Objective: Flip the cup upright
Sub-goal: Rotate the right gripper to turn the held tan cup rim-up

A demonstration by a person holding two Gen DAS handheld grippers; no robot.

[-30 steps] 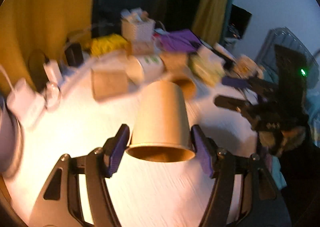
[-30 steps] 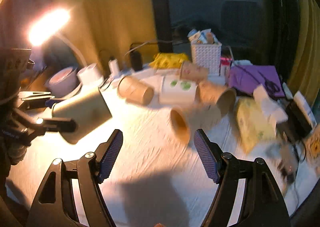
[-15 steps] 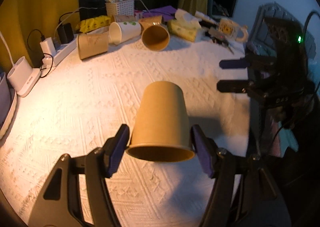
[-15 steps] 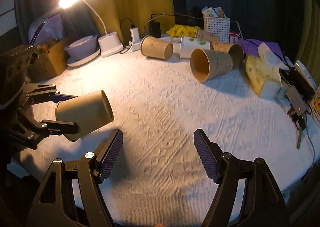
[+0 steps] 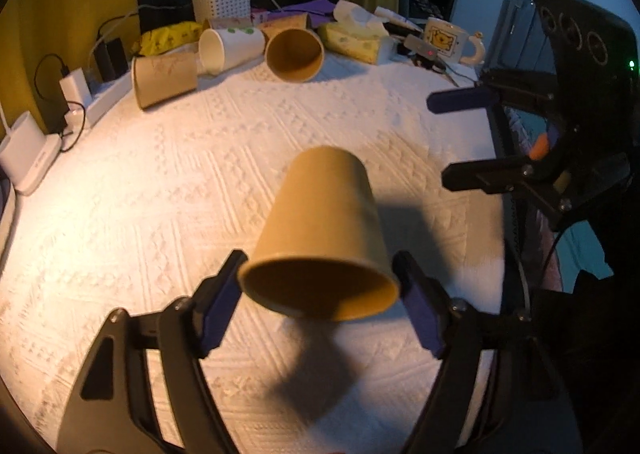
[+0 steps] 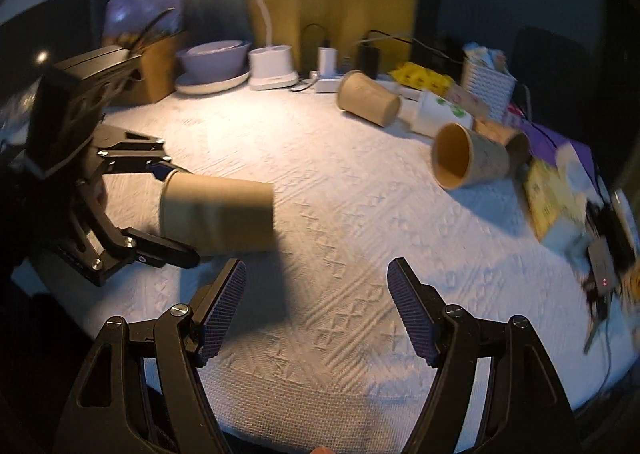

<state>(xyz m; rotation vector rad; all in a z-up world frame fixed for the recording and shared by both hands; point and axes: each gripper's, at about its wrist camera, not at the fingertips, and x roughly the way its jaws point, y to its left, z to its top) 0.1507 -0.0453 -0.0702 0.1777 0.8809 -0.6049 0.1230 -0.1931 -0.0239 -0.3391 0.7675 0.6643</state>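
Note:
My left gripper (image 5: 320, 290) is shut on a plain brown paper cup (image 5: 324, 230), held by its rim above the white cloth with the open mouth toward the camera and the base pointing away. In the right wrist view the same cup (image 6: 218, 213) lies about level in the left gripper (image 6: 176, 213), base pointing right, above the table's near left part. My right gripper (image 6: 316, 302) is open and empty over the near edge of the table; it also shows in the left wrist view (image 5: 456, 137) to the right of the cup.
Several other cups lie on their sides at the back: two brown ones (image 5: 166, 79) (image 5: 295, 49) and a white one (image 5: 230, 49). A tissue pack (image 5: 354, 41), mug (image 5: 444, 37), basket (image 5: 222, 5), power strip (image 5: 100, 101) and desk lamp (image 6: 270, 65) stand around the table's edge.
The held cup has tipped from base-up toward level, and the left gripper has come lower over the cloth. The right gripper has swung its view to the left and stays open.

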